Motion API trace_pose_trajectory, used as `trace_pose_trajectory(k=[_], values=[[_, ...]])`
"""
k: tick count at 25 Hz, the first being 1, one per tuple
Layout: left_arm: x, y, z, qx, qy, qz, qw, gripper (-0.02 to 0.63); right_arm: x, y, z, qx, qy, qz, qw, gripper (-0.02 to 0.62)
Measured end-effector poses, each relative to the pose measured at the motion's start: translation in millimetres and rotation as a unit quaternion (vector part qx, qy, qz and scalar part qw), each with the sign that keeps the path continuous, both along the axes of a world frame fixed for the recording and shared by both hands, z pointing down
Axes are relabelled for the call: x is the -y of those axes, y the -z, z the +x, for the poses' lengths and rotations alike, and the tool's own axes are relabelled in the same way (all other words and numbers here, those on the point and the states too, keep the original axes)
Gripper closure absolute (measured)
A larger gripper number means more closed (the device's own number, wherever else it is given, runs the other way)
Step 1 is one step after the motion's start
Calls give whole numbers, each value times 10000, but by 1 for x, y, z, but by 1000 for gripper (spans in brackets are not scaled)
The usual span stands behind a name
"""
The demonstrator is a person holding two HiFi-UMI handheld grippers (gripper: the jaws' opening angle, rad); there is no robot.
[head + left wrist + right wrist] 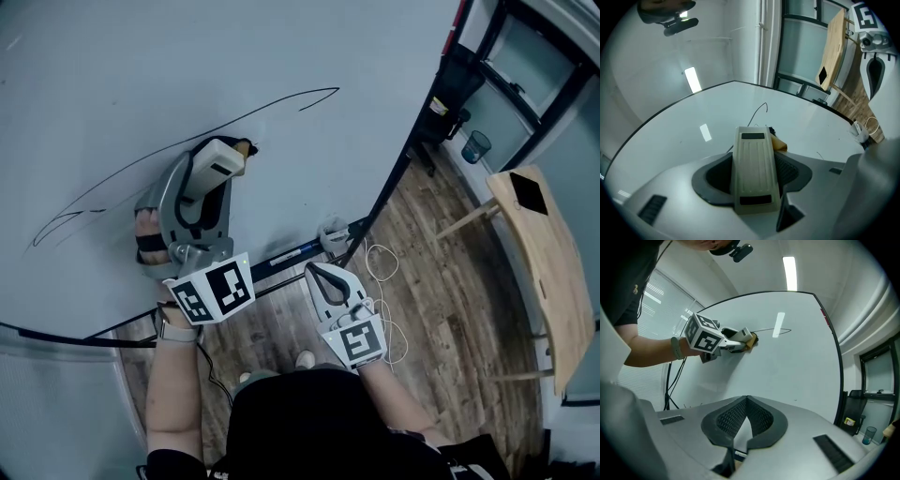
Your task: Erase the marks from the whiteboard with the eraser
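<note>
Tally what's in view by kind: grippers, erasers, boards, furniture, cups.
grippers: 2 (left gripper, right gripper)
eraser: 1, held in the left jaws
whiteboard: 1
wooden table: 1
blue cup: 1
Total: 6

No legible text, brand, number or sign is recorded in any view. The marker cubes on the left gripper point(230, 155) and the right gripper point(314, 272) bear black-and-white square patterns only. The pen marks point(187, 145) on the whiteboard point(281, 56) are loose curved lines, not characters. A yellow label point(847, 421) beside the board is too small to read.
</note>
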State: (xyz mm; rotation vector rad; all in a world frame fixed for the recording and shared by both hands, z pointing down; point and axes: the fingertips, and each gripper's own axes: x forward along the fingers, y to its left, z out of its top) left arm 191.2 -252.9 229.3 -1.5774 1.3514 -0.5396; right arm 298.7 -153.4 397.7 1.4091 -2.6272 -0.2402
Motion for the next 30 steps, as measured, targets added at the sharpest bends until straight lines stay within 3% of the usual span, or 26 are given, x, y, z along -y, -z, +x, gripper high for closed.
trace_pose_trajectory(k=[8,21,25,30], values=[[-23,13,-77,-419,3,138,9990,339,-6,3,-61,-62,396,-19,9992,569],[-71,19,-234,-971,133,335,9946,339,-20,15,-204,-208,1213,51,9924,569],[-85,23,-284,-827,218,306,9959,339,-22,16,-251,-267,1438,38,9892,569],[-102,18,-351,-1020,324,295,9938,337,-28,13,-308,-340,1708,10,9847,569]])
